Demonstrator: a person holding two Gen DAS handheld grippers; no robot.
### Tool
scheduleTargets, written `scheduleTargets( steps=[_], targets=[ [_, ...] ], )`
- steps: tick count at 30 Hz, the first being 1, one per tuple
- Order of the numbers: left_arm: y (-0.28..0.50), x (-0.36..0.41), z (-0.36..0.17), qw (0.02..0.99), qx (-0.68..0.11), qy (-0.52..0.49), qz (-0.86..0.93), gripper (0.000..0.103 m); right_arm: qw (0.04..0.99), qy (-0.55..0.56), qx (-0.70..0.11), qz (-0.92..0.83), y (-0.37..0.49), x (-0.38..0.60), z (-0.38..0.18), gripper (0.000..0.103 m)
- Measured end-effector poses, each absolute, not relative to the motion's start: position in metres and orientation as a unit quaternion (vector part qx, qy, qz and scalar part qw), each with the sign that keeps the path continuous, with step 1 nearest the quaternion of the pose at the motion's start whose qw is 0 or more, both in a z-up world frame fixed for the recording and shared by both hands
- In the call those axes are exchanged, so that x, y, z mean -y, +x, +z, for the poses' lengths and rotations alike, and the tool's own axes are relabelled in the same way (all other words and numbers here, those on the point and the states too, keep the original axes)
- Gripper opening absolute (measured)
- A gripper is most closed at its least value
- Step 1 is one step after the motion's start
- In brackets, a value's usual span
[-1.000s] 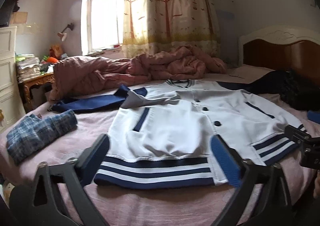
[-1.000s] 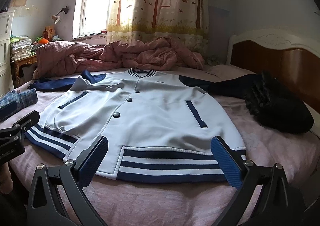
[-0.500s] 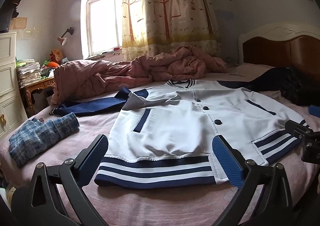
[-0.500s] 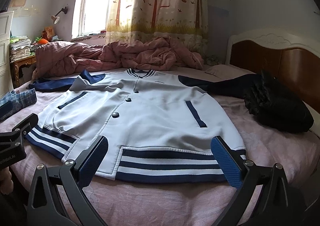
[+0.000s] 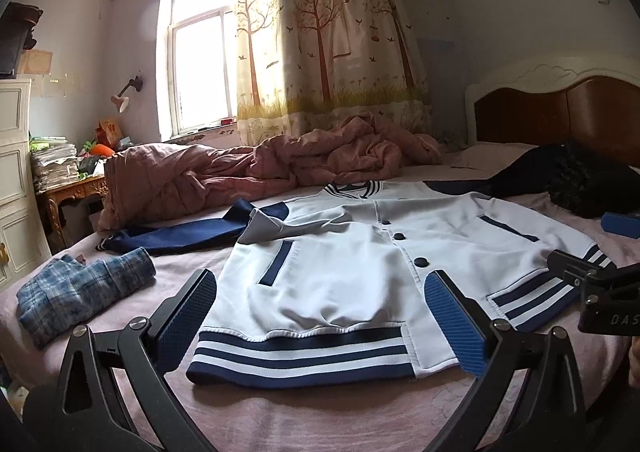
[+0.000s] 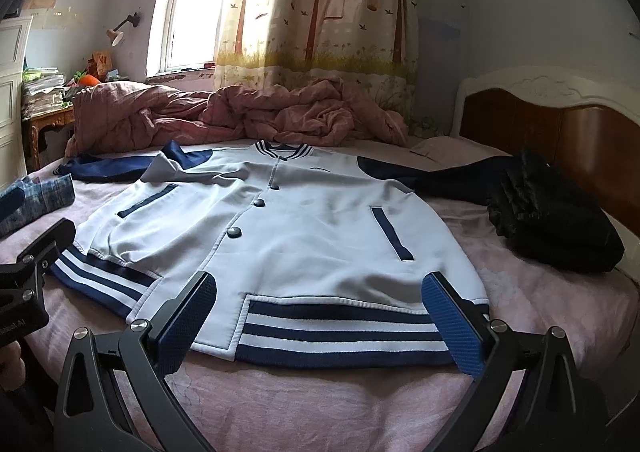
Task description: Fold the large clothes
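Note:
A white baseball jacket (image 5: 348,264) (image 6: 304,228) with navy sleeves and a navy-striped hem lies spread flat, front up and buttoned, on the pink bed (image 5: 320,412) (image 6: 320,404). Its left sleeve (image 5: 180,232) stretches out to the left; the right sleeve (image 6: 432,172) runs toward the headboard. My left gripper (image 5: 324,316) hovers open over the hem's left half, nothing between its fingers. My right gripper (image 6: 324,316) hovers open over the hem's right half, also empty. Each gripper's body shows at the edge of the other's view.
A folded blue plaid garment (image 5: 80,288) lies on the bed's left. A black folded garment (image 6: 552,220) sits at right near the wooden headboard (image 6: 560,132). A crumpled pink quilt (image 5: 260,168) fills the far side by the window. A cluttered side table (image 5: 64,184) stands at left.
Both grippers have tilted up and drawn back slightly, so the jacket sits a bit lower in both views. Nothing was grasped; the jacket lies as before.

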State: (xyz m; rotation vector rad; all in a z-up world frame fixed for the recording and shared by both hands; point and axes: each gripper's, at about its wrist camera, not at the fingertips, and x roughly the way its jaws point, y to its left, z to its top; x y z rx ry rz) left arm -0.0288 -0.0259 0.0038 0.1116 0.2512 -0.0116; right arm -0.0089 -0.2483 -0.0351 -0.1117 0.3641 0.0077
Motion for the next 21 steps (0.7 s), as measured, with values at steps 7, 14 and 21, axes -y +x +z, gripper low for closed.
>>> scheduleTargets(
  steps=[7,14,21],
  targets=[
    [-0.0298,0.0255,0.0044,0.991,-0.119,0.057,-0.001,0.103,0.982,-0.056,-0.178,0.001,-0.0098,0.2484,-0.0355,0.103],
    [-0.0326,0.028,0.0039,0.992,-0.113,0.065,0.0,0.103,0.982,-0.057,-0.178,0.002,-0.0097,0.2488,-0.0355,0.103],
    [-0.0361,0.0279,0.0054,0.993,-0.103,0.066,0.001,0.103,0.982,-0.054,-0.18,0.005,-0.0099,0.2488,-0.0352,0.103]
  ],
)
